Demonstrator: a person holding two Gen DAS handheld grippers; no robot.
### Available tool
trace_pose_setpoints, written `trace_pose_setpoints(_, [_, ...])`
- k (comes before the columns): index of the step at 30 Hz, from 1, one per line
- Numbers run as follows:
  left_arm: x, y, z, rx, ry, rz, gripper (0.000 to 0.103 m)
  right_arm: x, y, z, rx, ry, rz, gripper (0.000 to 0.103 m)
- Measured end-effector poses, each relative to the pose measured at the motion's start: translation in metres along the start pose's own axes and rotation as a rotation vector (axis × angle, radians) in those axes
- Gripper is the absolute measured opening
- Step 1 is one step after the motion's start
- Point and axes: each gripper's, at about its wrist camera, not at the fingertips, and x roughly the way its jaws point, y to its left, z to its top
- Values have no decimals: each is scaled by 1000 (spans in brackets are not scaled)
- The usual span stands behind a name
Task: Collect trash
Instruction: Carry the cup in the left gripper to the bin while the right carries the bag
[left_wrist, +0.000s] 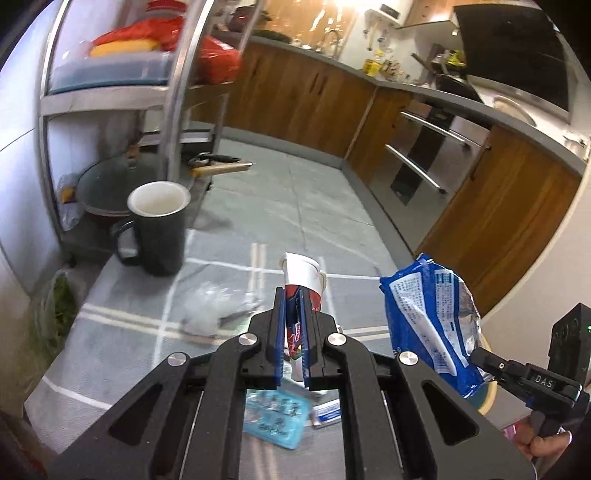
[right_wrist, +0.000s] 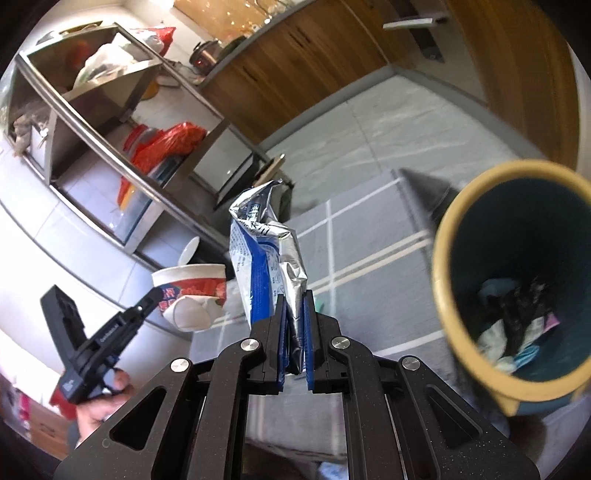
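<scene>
A crushed red-and-white paper cup (left_wrist: 301, 280) is pinched by its flattened wall between the blue pads of the left claw (left_wrist: 293, 332), raised above the grey checked tablecloth (left_wrist: 122, 332) on the tabletop. Just to its right, a blue-and-silver foil snack wrapper (right_wrist: 266, 258) stands upright, clamped at its lower end in the right claw (right_wrist: 294, 332). Right of that claw sits a teal wastebasket with a tan rim (right_wrist: 439, 258), tipped toward the camera, crumpled rubbish in its bottom. On the cloth below the cup lie a clear crumpled plastic bag (left_wrist: 218, 310) and a light blue packet (left_wrist: 275, 417). Farther left stands a dark green mug (left_wrist: 159, 229), white inside. A steel shelf rack (left_wrist: 177, 85) stands behind it.
</scene>
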Motion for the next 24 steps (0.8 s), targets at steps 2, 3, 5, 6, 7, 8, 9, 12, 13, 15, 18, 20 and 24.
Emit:
trace_pose_setpoints(2, [1,-14,0,19,2,-19,6,-9,-1,1,-15,-18,-25,10])
trace_pose_setpoints(3, [2,-21,1,26,3,-27,6,-14,-3,1,-25,-29,-42,9])
trace_pose_setpoints(5, [5,-35,0,40,7,-48,6,-20,-8,3,-31,-39,-61,10])
trace_pose_setpoints(6, [7,-42,-1,47,9,-58,6,-23,-11,3,-27,-44,-69,10])
trace_pose_setpoints(7, [9,-51,-1,60,12,-69,6,-26,-15,3,-24,-47,-76,10])
trace_pose_setpoints(8, [11,-60,-3,73,15,-77,6,-30,-21,3,-15,-52,-87,10])
trace_pose_setpoints(9, [13,-67,-4,82,19,-87,6,-33,-26,3,-8,-56,-96,10])
trace_pose_setpoints(12, [18,-87,-8,107,29,-111,6,-44,-41,3,12,-73,-123,10])
trace_pose_setpoints(13, [20,-95,-9,116,34,-122,6,-48,-46,3,18,-79,-130,10])
trace_pose_setpoints(15, [24,-108,-12,133,41,-136,6,-56,-54,2,25,-92,-159,10])
trace_pose_setpoints(18, [29,-124,-17,147,53,-165,6,-66,-68,2,44,-107,-189,10])
trace_pose_setpoints(20, [33,-137,-21,162,61,-181,6,-71,-76,0,57,-117,-209,10])
trace_pose_setpoints(24, [41,-164,-29,190,75,-210,6,-83,-90,-1,83,-134,-239,10])
